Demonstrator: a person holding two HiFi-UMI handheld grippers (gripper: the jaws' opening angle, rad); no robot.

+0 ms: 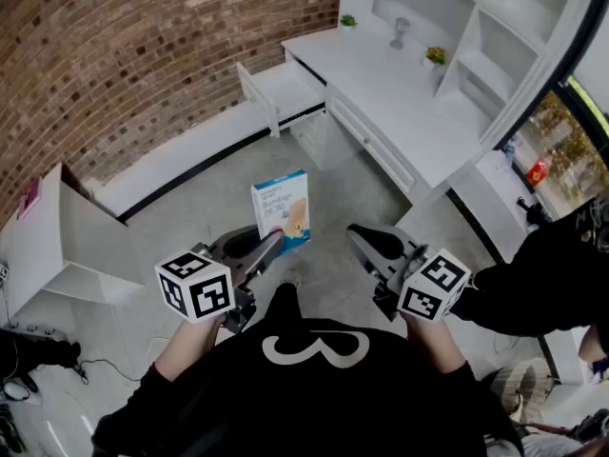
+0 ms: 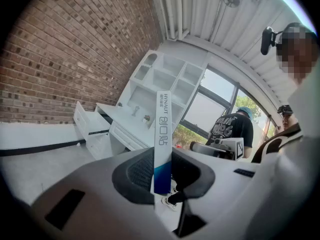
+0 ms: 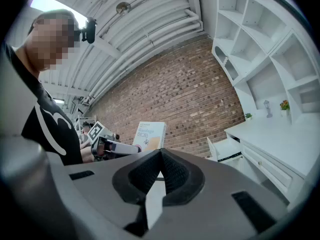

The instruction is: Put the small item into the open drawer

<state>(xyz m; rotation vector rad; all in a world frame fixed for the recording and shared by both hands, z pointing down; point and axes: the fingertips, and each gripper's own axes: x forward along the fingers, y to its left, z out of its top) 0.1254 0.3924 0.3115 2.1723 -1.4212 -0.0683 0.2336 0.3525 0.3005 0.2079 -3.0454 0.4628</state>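
1. Position of the item. The bandage box [image 1: 282,208] is off every surface, carried by the left hand-held gripper [image 1: 269,248]. The jaws are clenched on the box's lower end across its thin dimension. In the left gripper view the box [image 2: 162,139] shows edge-on between the two ribbed pads, which press on both broad faces. The box's long axis stands upright, rising out of the jaws.

2. Second tool. The right hand-held gripper [image 1: 363,243] carries nothing. Its jaws are brought together, with no object between the pads [image 3: 172,171]. It is held beside the left one, at about the same height.

3. Target. The open drawer [image 1: 285,89] projects from the end of the white worktop [image 1: 400,84], with its front panel toward the brick wall [image 1: 143,46]. Its cavity faces up and looks bare.

4. Governing relation. The drawer lies ahead of the box and well apart from it, with bare floor [image 1: 190,198] between them. From the left gripper view the drawer [image 2: 87,124] sits left of the jaw line, so that gripper points to the right of the target. The left hand is the nearer, and it is the loaded one.

5. Judgement. The coming move probably requires walking forward, swinging the left gripper leftward over the cavity, and tipping the box flat before release. Dropped upright, it might topple against the drawer wall.
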